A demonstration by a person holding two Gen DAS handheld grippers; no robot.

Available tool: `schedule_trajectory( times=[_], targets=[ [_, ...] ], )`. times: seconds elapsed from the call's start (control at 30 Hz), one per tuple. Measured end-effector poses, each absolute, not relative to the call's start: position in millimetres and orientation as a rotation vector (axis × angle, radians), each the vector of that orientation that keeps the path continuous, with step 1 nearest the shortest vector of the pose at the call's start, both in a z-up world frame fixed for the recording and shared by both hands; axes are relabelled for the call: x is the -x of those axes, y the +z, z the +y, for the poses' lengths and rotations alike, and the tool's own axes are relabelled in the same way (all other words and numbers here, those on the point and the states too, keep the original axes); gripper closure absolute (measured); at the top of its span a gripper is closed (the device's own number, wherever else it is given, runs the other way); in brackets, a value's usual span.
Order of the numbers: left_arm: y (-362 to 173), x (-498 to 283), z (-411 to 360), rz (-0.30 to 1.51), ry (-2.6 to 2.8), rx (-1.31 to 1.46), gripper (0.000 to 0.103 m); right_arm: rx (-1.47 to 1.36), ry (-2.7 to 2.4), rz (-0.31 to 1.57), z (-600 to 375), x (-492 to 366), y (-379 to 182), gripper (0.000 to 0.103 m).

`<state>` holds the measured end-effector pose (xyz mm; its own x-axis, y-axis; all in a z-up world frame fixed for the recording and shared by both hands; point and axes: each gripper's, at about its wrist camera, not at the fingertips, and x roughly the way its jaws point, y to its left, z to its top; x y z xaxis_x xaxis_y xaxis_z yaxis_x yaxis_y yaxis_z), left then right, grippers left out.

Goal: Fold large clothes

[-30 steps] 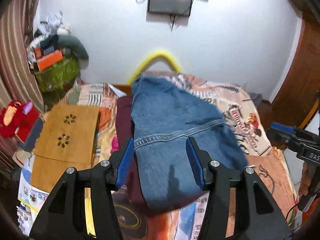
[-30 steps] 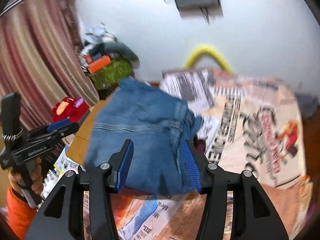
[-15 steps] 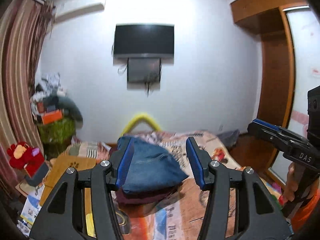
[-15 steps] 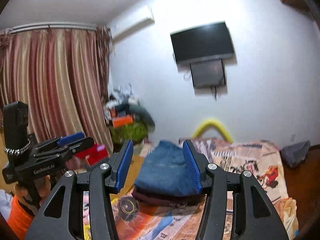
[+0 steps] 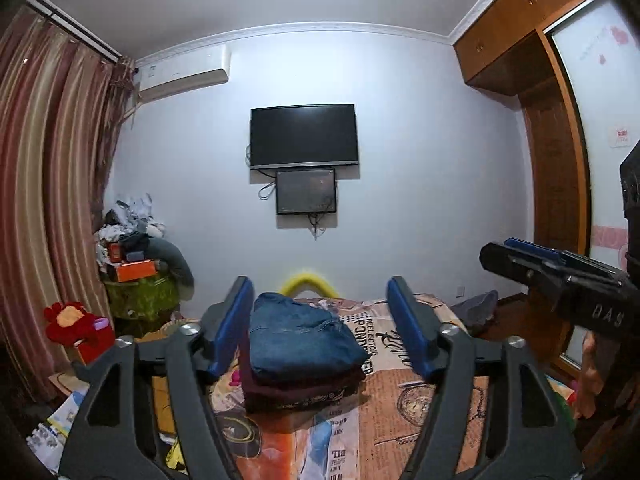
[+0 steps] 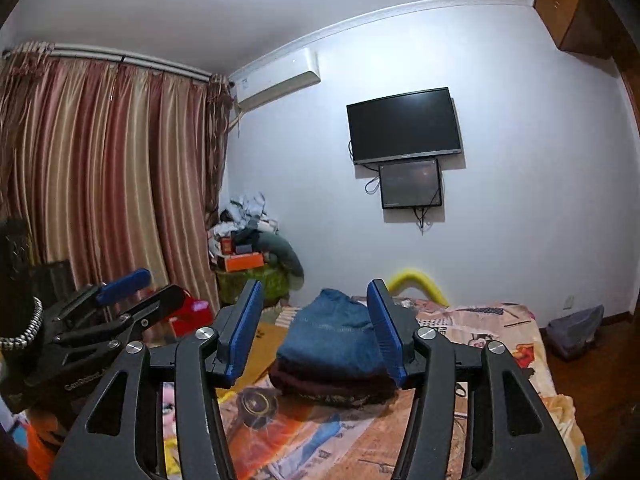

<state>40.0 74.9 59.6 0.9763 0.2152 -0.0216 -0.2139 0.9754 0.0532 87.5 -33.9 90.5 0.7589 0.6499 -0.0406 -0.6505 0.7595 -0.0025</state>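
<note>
Folded blue jeans (image 5: 298,338) lie on top of a folded maroon garment (image 5: 300,390) on the bed; the stack also shows in the right wrist view (image 6: 334,338). My left gripper (image 5: 320,328) is open and empty, held up well back from the stack. My right gripper (image 6: 316,328) is open and empty too, also raised and back from it. Each gripper shows at the edge of the other's view: the right one (image 5: 536,264) and the left one (image 6: 132,292).
The bed has a printed orange cover (image 5: 400,412). A yellow curved bed rail (image 6: 418,278) stands behind the stack. A red plush toy (image 5: 68,322) and a cluttered green stand (image 5: 140,292) are at the left by the curtain. A TV (image 5: 303,136) hangs on the wall.
Both grippers have pulled back and tilted up from close over the jeans. The stack now looks small and far, and the wall and TV fill the views.
</note>
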Motion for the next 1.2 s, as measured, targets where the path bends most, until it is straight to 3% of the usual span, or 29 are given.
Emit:
schedule_trajectory(
  times=[0.07,0.1,0.17,0.23,1.2],
  targets=[
    [56,-34,73,0.011,0.26,-0.051,0.005,0.029,0.682,0.021,-33,-83,87,0.028],
    [55,-33,74,-0.002,0.273,-0.045,0.003,0.031,0.672,0.011,-34,-82,87,0.017],
    [53,-32,79,-0.002,0.283,-0.02,0.002,0.034,0.656,-0.008,-33,-80,87,0.005],
    [52,-37,85,0.012,0.29,-0.003,0.001,0.033,0.646,-0.012,-35,-77,86,0.0],
    [25,-42,87,0.077,0.329,0.018,0.001,0.058,0.613,0.044,-41,-68,68,0.0]
  ],
)
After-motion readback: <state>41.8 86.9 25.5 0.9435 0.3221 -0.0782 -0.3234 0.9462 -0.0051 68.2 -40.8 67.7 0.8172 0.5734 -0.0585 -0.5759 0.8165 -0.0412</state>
